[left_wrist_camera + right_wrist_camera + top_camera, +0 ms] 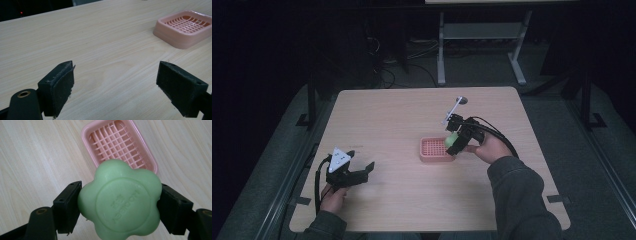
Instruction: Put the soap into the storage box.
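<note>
- I see my right gripper [455, 136] up in the air, over the right end of the pink tray [432, 156].
- Its two jaws press on the sides of a green soap [120, 202]. The soap is shaped like a flower and has raised writing on its round face. I can't read the writing.
- In the right gripper view the soap sits between me and the tray [100, 135]. It hides the tray's near corner. The rest of the tray shows beyond it, with its grid floor bare.
- The soap is not touching the tray. I see it lifted above the tray in the high view [452, 138].
- The tray lies flat on the table [392, 120], a bit right of the middle. There is bare wood on every side of it.
- My left gripper [357, 172] is near the front left corner of the table, well apart from the tray.
- Its jaws stand wide apart with nothing between them. In the left gripper view I look through the gap [115, 85] at plain wood.
- In that view the tray [175, 41] is far off at the top right. A long stretch of open table lies between it and the jaws.
- The table's left edge is close beside my left hand [333, 198]. The front edge is just below both sleeves.
- The back half of the table is open, but for a small round hole [461, 100] near the back edge.
</note>
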`<state>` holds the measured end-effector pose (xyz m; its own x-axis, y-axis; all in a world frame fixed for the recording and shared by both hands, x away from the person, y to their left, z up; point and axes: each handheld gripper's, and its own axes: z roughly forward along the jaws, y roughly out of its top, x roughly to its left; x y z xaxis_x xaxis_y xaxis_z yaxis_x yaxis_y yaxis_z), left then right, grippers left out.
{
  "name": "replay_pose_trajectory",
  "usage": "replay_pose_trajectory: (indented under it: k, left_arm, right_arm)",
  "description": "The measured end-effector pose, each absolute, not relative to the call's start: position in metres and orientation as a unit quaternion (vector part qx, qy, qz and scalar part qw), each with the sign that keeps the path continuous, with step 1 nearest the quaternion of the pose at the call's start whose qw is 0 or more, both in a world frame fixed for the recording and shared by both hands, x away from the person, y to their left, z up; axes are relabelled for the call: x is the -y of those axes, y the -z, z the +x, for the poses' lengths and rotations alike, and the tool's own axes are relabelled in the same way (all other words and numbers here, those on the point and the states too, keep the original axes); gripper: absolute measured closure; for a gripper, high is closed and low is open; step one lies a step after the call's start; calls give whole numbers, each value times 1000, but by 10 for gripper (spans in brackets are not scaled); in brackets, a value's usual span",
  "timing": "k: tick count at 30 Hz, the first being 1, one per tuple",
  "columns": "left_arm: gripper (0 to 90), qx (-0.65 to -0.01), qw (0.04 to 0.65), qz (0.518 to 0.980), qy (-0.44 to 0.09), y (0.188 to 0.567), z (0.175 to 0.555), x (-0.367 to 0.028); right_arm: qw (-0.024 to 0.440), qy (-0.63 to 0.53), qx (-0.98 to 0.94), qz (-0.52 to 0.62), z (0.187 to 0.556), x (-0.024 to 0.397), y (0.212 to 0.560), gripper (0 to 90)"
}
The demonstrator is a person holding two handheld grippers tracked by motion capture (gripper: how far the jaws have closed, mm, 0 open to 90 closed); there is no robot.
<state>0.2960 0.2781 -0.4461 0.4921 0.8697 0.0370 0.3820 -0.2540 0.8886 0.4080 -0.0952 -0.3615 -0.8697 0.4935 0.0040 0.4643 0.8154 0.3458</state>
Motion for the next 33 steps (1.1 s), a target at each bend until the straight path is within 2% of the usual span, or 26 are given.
replay_pose_trajectory:
  k: [18, 33]
  left_arm:
    - [143, -423, 444, 741, -273, 446, 296, -278]
    - [143, -424, 446, 741, -270, 447, 297, -278]
  right_arm:
    - [39, -171, -954, 242, 426, 69, 359, 264]
    - [27, -163, -954, 252, 441, 57, 379, 263]
